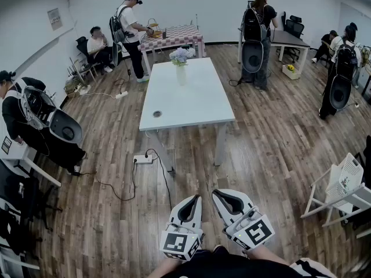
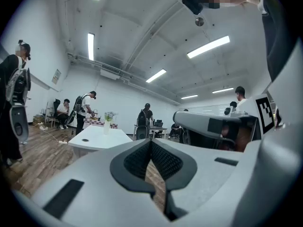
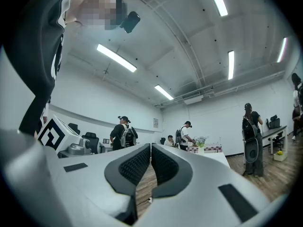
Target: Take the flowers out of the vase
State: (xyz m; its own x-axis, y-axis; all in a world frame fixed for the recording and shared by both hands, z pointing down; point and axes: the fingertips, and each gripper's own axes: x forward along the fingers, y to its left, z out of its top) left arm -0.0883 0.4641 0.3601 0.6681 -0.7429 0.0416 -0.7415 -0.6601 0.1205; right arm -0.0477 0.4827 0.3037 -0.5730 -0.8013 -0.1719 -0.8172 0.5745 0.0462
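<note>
Jaws of both hand-held tools are pressed together at their tips with nothing between them: the left gripper (image 1: 193, 198) and the right gripper (image 1: 216, 193) sit side by side at the bottom centre of the head view, each carrying its square-marker cube, above a wooden floor (image 1: 272, 155). Each gripper's own view shows its dark ribbed pads meeting at the tip, empty. Well apart from both, in the upper middle of the head view, a long white desk (image 1: 191, 106) runs away from the camera; the flowers (image 1: 182, 54), a pale blue-and-white bunch, stand upright in a slim white vase (image 1: 181, 74) near the desk's far end. A small dark round object (image 1: 157, 114) lies on the desk's near left part; what it is cannot be made out. A power strip (image 1: 142, 159) with trailing cables rests on the floor by the desk's near left leg. Beyond the flowers, at the top of the frame, a second desk under a checked cloth (image 1: 179, 35) has a standing person with a backpack (image 1: 130, 28) at its left side and a seated person (image 1: 97, 45) further left. Another standing person (image 1: 258, 33) appears at the upper right. From the left gripper view the bunch and vase show small at centre left, past the closed tips; from the right gripper view they show small, right of centre.
</note>
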